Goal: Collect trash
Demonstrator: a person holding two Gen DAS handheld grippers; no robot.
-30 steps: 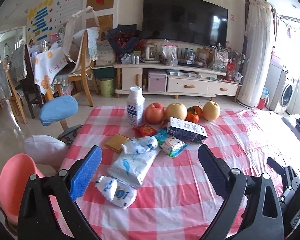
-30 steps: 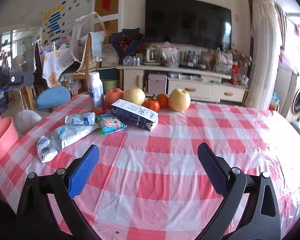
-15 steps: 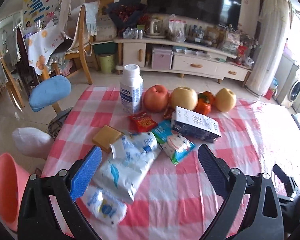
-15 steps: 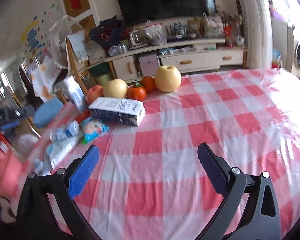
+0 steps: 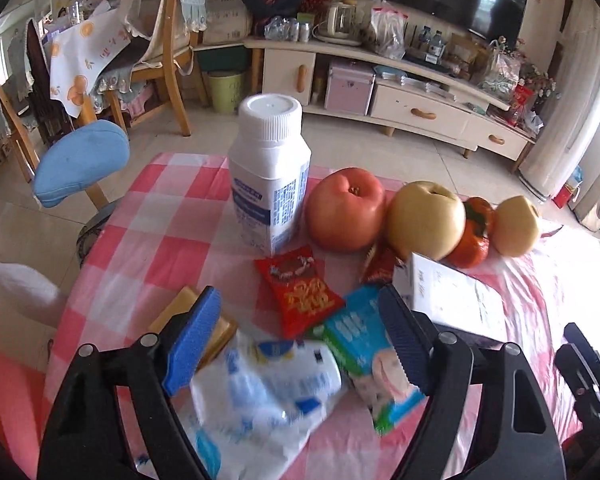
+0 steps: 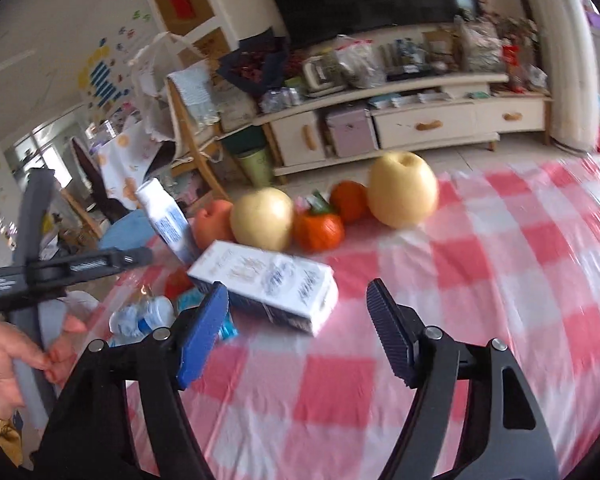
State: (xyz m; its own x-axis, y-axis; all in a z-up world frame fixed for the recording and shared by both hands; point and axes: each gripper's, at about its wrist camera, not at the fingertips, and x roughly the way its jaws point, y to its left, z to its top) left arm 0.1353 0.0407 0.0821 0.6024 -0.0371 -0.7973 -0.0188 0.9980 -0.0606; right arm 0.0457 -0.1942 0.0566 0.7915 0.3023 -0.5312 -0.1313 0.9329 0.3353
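Note:
Trash lies on the pink checked tablecloth [image 5: 168,224]. My left gripper [image 5: 300,344] is open, hovering low over a crumpled white and blue bag [image 5: 260,396], a green snack packet [image 5: 372,360] and a red snack packet [image 5: 300,292]. A yellow flat pack [image 5: 176,308] sits under its left finger. My right gripper [image 6: 296,332] is open, close above a white and dark carton [image 6: 268,280] lying on its side; the carton also shows in the left wrist view [image 5: 452,300].
A white bottle [image 5: 268,176] stands behind the packets, with an apple [image 5: 346,208], two pears [image 5: 424,220] and persimmons [image 5: 476,232] in a row. A blue stool [image 5: 80,160] and chairs stand beyond the table's left edge. The left gripper's handle [image 6: 32,272] shows at the right view's left.
Both grippers have moved forward and down toward the trash. The left one went from the near table edge to over the packets; the right one swung left toward the carton. Both stayed open.

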